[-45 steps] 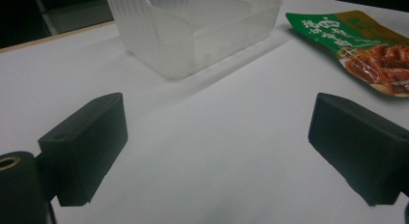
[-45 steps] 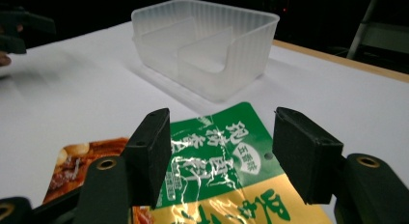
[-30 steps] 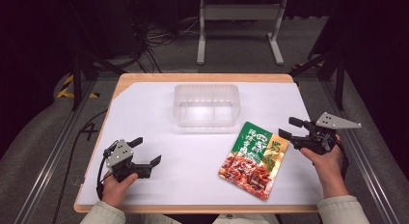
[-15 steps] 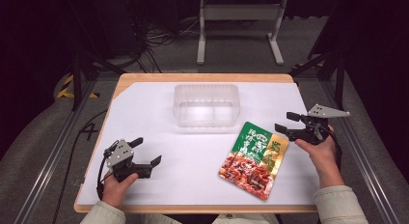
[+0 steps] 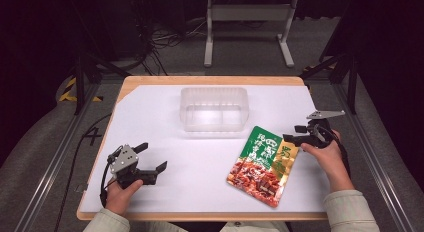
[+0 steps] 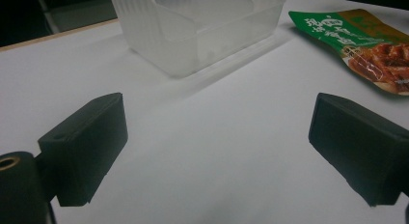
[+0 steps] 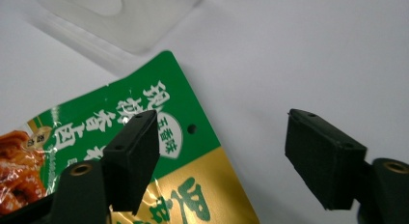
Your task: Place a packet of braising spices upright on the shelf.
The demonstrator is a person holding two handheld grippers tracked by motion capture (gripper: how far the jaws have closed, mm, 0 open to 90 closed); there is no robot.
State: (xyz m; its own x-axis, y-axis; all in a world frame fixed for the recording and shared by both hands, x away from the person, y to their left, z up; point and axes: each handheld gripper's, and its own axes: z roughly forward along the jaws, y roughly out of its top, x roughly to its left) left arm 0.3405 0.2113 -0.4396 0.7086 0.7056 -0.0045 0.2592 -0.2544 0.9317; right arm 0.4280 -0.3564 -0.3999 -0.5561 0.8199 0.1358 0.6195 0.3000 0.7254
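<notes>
A green, gold and red food pouch (image 5: 262, 164) lies flat on the white table, front right of centre. My right gripper (image 5: 295, 133) hovers open at the pouch's upper right corner. In the right gripper view one jaw sits over the pouch (image 7: 159, 89) and the other over bare table, with the right gripper (image 7: 222, 151) straddling the pouch's edge. A clear plastic container (image 5: 214, 109) stands upright and empty at the table's middle back. My left gripper (image 5: 151, 157) rests open near the front left. The left gripper (image 6: 217, 137) faces the container (image 6: 193, 26) and the pouch (image 6: 366, 45).
The white table top (image 5: 150, 117) has a wooden rim along its edges. Metal frame rails run down both sides of the table. A corner of the container (image 7: 120, 16) lies just beyond the pouch in the right gripper view.
My right gripper has moved left and down, from beside the pouch to over its upper right corner. The left gripper and the container have stayed where they were.
</notes>
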